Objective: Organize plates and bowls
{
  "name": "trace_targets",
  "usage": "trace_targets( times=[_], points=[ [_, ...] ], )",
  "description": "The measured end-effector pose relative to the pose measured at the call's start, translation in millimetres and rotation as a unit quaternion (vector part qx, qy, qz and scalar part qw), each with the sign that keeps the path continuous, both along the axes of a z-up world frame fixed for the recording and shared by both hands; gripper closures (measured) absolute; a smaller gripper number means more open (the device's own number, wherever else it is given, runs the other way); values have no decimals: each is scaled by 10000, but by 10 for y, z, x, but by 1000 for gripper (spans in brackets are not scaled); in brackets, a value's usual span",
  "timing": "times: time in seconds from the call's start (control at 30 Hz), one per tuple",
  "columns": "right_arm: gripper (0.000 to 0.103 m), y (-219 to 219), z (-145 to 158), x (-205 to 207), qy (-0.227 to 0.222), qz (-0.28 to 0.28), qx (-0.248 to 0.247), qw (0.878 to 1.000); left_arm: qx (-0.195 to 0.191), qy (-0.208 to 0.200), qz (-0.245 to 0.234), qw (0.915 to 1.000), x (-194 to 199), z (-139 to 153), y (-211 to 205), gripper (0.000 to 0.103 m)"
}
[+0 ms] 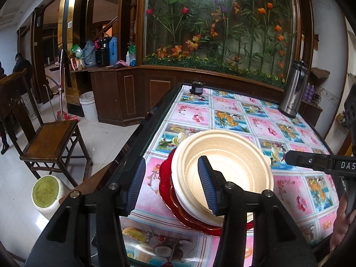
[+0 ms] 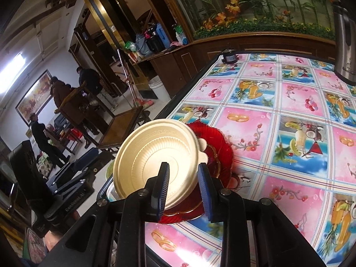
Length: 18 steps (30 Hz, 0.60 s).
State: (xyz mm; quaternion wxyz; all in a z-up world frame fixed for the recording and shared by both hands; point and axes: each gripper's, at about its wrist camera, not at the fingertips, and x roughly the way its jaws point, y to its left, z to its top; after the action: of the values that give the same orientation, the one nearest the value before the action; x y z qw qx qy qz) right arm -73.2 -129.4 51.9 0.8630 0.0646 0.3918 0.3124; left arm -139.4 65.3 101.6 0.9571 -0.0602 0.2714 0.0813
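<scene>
A cream disposable bowl (image 1: pixel 231 166) sits stacked on other cream bowls on a red scalloped plate (image 1: pixel 165 178) near the table's left edge. My left gripper (image 1: pixel 171 187) is open, its right finger over the bowl's inside and its left finger outside near the table edge. In the right wrist view the cream bowl (image 2: pixel 155 153) rests on the red plate (image 2: pixel 215 146). My right gripper (image 2: pixel 183 189) is open, its fingers straddling the bowl's near rim without closing on it. The right gripper's finger (image 1: pixel 311 161) shows at the right of the left wrist view.
The table (image 2: pixel 278 102) has a fruit-patterned cloth under glass. A steel thermos (image 1: pixel 292 91) stands at the far right, a small black object (image 1: pixel 197 87) at the far edge. A wooden chair (image 1: pixel 49 142) and a stool (image 1: pixel 45 191) stand left of the table. People stand in the background.
</scene>
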Motion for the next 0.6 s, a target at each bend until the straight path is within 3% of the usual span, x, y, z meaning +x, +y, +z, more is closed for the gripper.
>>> trace_targets(
  times=[0.33, 0.6],
  points=[
    [74, -319, -117, 41, 198, -327, 180, 9991, -702, 114, 167, 9973, -39, -65, 394, 56],
    [74, -411, -289, 123, 461, -405, 245, 9978, -972, 419, 177, 9942, -26, -279, 580, 55]
  ],
)
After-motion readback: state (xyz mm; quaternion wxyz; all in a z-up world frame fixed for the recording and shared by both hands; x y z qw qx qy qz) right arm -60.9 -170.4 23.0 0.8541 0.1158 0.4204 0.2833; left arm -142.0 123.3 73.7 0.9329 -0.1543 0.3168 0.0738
